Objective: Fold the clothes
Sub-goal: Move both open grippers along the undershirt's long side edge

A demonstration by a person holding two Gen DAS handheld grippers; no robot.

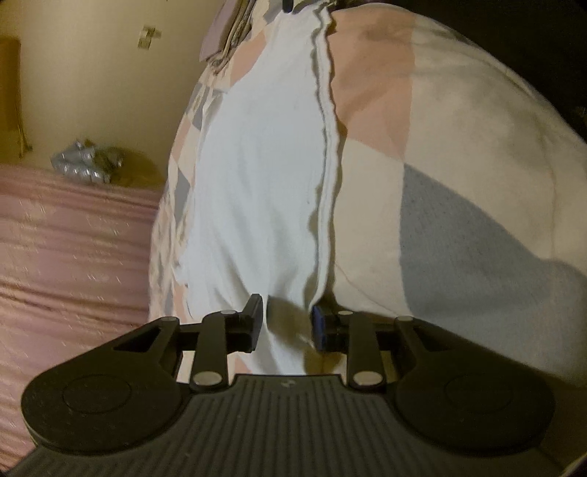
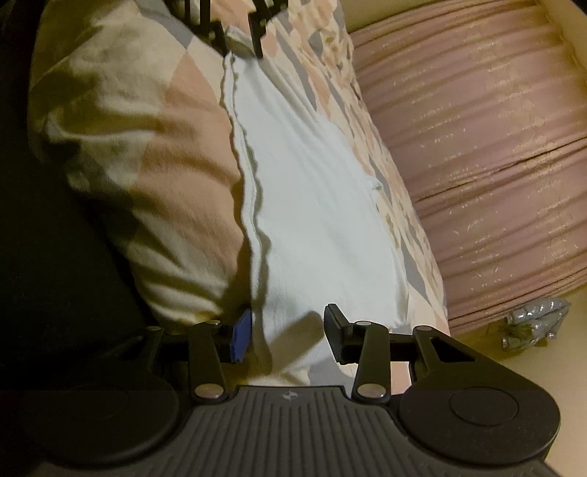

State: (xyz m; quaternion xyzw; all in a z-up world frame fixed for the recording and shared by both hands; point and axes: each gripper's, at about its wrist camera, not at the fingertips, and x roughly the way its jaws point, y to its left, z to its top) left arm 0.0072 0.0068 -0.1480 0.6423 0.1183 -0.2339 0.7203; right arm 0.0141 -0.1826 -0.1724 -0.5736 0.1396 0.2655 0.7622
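Observation:
A white garment lies folded in a long strip on a bedcover patterned in pink, grey and cream. Its layered edge runs along the strip's right side. My left gripper is open at the near end, its fingers straddling the cloth. In the right wrist view the same garment stretches away from my right gripper, which is open astride the opposite end. The left gripper shows at the far end with a bunched white corner between its fingers. A tip of the right gripper peeks in at the top.
A pink pleated fabric hangs or lies beside the bed. A crumpled silver object sits on the yellowish floor by the wall. Dark shadow fills the left of the right wrist view.

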